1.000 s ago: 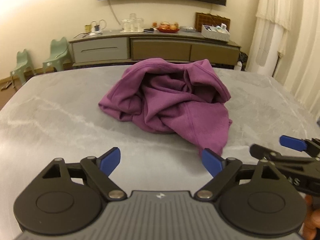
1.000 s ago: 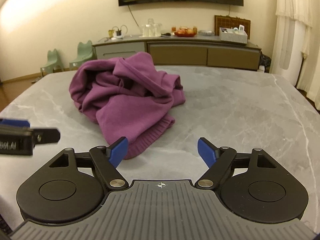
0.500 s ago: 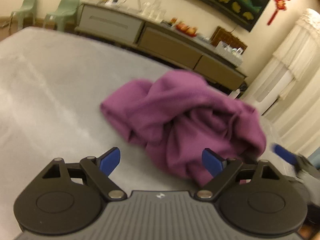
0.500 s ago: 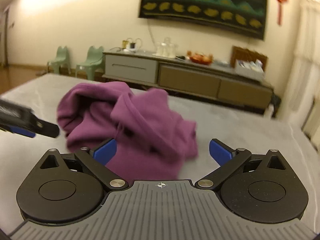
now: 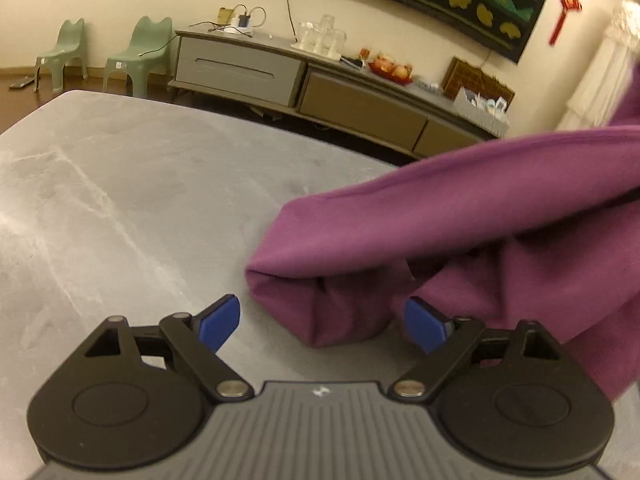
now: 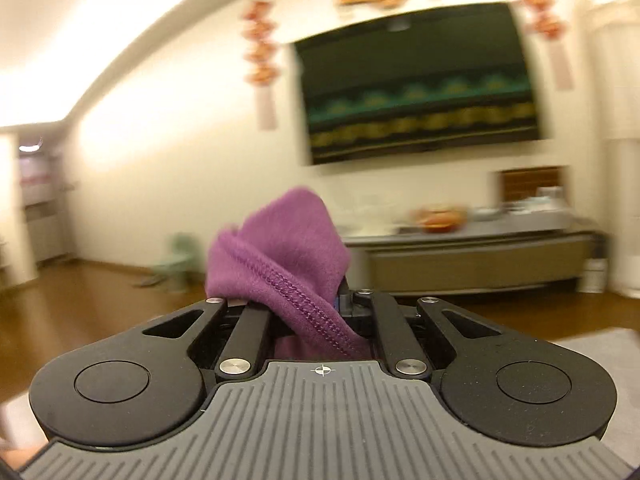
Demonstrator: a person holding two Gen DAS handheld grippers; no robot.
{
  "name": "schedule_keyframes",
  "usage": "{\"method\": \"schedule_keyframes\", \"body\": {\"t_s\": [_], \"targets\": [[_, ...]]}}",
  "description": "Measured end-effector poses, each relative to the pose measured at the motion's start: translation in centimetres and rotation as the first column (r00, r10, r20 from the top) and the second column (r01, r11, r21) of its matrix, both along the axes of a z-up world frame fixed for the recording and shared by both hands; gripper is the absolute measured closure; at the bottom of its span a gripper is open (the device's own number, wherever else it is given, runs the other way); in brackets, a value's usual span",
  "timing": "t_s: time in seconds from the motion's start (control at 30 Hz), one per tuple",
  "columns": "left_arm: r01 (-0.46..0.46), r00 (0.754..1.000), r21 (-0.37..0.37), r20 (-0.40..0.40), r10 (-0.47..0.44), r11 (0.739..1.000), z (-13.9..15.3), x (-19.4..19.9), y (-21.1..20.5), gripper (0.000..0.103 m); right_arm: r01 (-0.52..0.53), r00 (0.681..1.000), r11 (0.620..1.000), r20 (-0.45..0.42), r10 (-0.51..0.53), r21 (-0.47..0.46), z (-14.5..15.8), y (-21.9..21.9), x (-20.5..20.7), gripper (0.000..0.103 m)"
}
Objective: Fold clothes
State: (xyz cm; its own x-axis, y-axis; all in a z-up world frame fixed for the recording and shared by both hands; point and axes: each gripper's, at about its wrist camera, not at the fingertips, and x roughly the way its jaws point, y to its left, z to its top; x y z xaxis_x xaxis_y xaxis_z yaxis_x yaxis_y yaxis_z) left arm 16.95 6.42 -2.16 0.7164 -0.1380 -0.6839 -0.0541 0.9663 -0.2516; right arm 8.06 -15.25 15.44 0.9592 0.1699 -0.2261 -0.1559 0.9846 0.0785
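Jaws of the right gripper (image 6: 320,300) have just been closing and now clench a stitched edge of the purple fleece sweatshirt (image 5: 460,216), lifted clear of the grey marbled bench (image 5: 120,200). Jaws of the left gripper (image 5: 322,322) stand spread wide, released, low over the bench, a fold of the sweatshirt lying just ahead between them.

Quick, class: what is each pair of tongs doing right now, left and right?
Left tongs: open, a fold of the purple sweatshirt between them, not gripped.
Right tongs: just closed, shut on the purple sweatshirt's stitched hem.
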Motion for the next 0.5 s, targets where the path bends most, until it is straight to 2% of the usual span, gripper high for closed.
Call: {"method": "schedule_keyframes", "body": {"t_s": [0.03, 0.07, 0.1, 0.13, 0.17, 0.2, 0.23, 0.27, 0.3, 0.33, 0.4, 0.5], "targets": [[0.008, 1.000, 0.010, -0.009, -0.007, 1.000, -0.4, -0.1, -0.4, 0.011, 0.073, 0.993, 0.997, -0.088, -0.074, -0.024, -2.8, -1.3, 0.5, 0.093], [0.015, 1.000, 0.019, -0.018, -0.015, 1.000, -0.7, -0.1, -0.9, 0.011, 0.137, 0.972, 0.990, -0.185, -0.142, -0.041, -5.8, -2.7, 1.1, 0.092], [0.021, 0.999, 0.030, -0.027, -0.021, 0.999, -1.1, -0.2, -1.4, 0.011, 0.199, 0.937, 0.978, -0.280, -0.209, -0.065, -8.8, -4.1, 1.6, 0.090], [0.024, 0.999, 0.044, -0.034, -0.022, 0.999, -1.5, -0.3, -1.8, 0.011, 0.257, 0.888, 0.962, -0.370, -0.274, -0.094, -11.8, -5.6, 2.2, 0.090], [0.024, 0.999, 0.054, -0.035, -0.022, 0.998, -1.7, -0.3, -2.1, 0.011, 0.311, 0.826, 0.942, -0.454, -0.335, -0.129, -14.9, -7.0, 2.8, 0.089], [0.024, 0.999, 0.062, -0.034, -0.022, 0.998, -1.9, -0.3, -2.3, 0.011, 0.366, 0.744, 0.926, -0.568, -0.351, -0.094, -16.0, -8.2, 3.6, 0.088], [0.021, 0.999, 0.069, -0.029, -0.019, 0.997, -2.0, -0.2, -2.5, 0.011, 0.364, 0.764, 0.931, -0.577, -0.289, 0.016, -15.4, -9.0, 3.5, 0.077], [0.013, 1.000, 0.077, -0.027, -0.011, 0.997, -2.1, 0.1, -2.6, 0.011, 0.323, 0.828, 0.942, -0.508, -0.238, 0.085, -14.2, -9.0, 2.9, 0.065], [0.005, 1.000, 0.085, -0.028, -0.002, 0.996, -2.2, 0.3, -2.6, 0.011, 0.297, 0.869, 0.952, -0.434, -0.239, 0.071, -13.3, -8.4, 2.2, 0.039], [0.000, 0.999, 0.088, -0.033, 0.003, 0.996, -2.4, 0.8, -2.7, 0.011, 0.279, 0.900, 0.959, -0.359, -0.248, 0.038, -12.3, -7.6, 1.6, 0.024], [-0.006, 0.999, 0.091, -0.047, 0.010, 0.996, -2.9, 1.8, -2.8, 0.011, 0.253, 0.924, 0.967, -0.285, -0.254, -0.040, -11.7, -6.1, 1.1, 0.023], [-0.013, 0.998, 0.096, -0.057, 0.018, 0.995, -3.4, 3.0, -3.0, 0.011, 0.168, 0.955, 0.979, -0.226, -0.191, -0.119, -11.3, -3.1, 1.6, 0.024]]}}
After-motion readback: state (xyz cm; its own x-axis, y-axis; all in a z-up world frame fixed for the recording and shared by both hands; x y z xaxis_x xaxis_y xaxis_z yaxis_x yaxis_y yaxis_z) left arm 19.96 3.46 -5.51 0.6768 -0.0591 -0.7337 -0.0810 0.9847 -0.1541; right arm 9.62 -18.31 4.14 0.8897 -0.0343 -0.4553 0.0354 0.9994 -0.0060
